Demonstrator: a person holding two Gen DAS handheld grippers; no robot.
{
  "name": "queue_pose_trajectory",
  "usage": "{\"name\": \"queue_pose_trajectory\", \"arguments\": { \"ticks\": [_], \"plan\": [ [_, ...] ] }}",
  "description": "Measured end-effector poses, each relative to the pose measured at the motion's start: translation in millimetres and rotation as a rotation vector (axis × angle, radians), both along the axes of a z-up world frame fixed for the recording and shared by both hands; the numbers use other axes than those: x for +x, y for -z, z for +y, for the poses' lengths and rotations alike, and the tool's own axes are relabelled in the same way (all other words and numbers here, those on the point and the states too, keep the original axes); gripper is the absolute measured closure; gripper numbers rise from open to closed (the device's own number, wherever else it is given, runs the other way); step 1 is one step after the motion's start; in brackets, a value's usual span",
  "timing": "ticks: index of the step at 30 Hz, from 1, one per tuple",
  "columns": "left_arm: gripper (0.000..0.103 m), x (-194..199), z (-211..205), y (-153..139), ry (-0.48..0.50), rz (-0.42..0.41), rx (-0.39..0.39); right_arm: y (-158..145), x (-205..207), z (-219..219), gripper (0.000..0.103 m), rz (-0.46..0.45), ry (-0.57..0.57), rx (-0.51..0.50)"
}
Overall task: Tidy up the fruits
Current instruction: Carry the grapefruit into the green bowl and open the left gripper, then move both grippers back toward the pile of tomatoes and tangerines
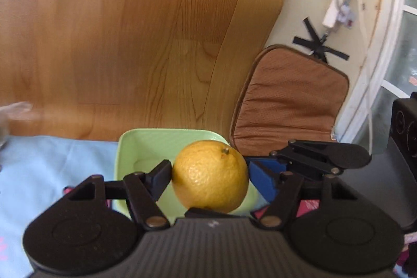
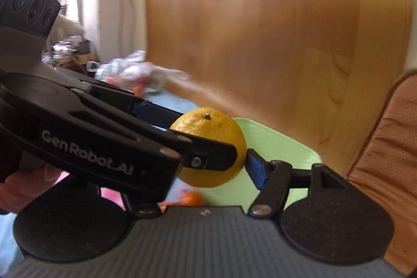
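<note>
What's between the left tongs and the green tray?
Only the yellow orange, pinched in the left tongs, with the green tray behind it; the left wrist view shows it.

left wrist view: green dish (image 1: 130, 147) partly hidden behind the yellow citrus (image 1: 209, 175) and the left gripper (image 1: 208, 173). clear blurred shape at 9 o'clock (image 1: 13, 113), cut by the edge, cannot tell what. right wrist view: right gripper (image 2: 216, 163), its left finger hidden behind the other gripper's body. small orange fruit (image 2: 191, 198) at 6 o'clock, blurred, part covered. plastic bag (image 2: 130, 69) at 10 o'clock, contents smeared.
</note>
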State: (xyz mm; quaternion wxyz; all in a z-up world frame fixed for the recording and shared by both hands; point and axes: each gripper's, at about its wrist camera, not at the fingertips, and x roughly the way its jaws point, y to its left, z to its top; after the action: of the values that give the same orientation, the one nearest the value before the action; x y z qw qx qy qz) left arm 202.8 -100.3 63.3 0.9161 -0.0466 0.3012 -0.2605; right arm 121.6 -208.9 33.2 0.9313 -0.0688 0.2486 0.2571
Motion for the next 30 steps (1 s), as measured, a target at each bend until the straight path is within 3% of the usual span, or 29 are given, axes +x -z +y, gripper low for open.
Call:
{"name": "queue_pose_trajectory", "arguments": {
  "ticks": [3, 7, 11, 15, 21, 24, 26, 30],
  "plan": [
    [0.036, 35, -11, 20, -0.023, 0.065, -0.023, 17, 38, -16, 0.034, 0.092, 0.016, 0.019],
    [0.037, 58, -21, 43, -0.066, 0.125, -0.026, 39, 66, -14, 0.033, 0.147, 0.016, -0.017],
    [0.035, 51, -22, 42, -0.091, 0.086, 0.007, 48, 71, -13, 0.032, 0.15, 0.051, -0.014],
    [0.031, 9, -6, 19, -0.078, -0.008, -0.036, 27, 46, -25, 0.03, 0.066, 0.092, 0.062],
    [0.024, -97, 56, 7, -0.09, -0.126, -0.1, 7, -28, -44, 0.031, -0.006, 0.106, 0.146],
    [0.024, -140, 81, 23, -0.15, -0.152, -0.033, 11, -68, -44, 0.047, -0.002, 0.111, 0.156],
    [0.024, -160, 95, 38, -0.173, -0.122, -0.019, 18, -92, -39, 0.061, 0.001, 0.122, 0.143],
    [0.025, -189, 110, 59, -0.193, -0.093, -0.001, 29, -125, -22, 0.064, 0.025, 0.121, 0.2]
  ]
}}
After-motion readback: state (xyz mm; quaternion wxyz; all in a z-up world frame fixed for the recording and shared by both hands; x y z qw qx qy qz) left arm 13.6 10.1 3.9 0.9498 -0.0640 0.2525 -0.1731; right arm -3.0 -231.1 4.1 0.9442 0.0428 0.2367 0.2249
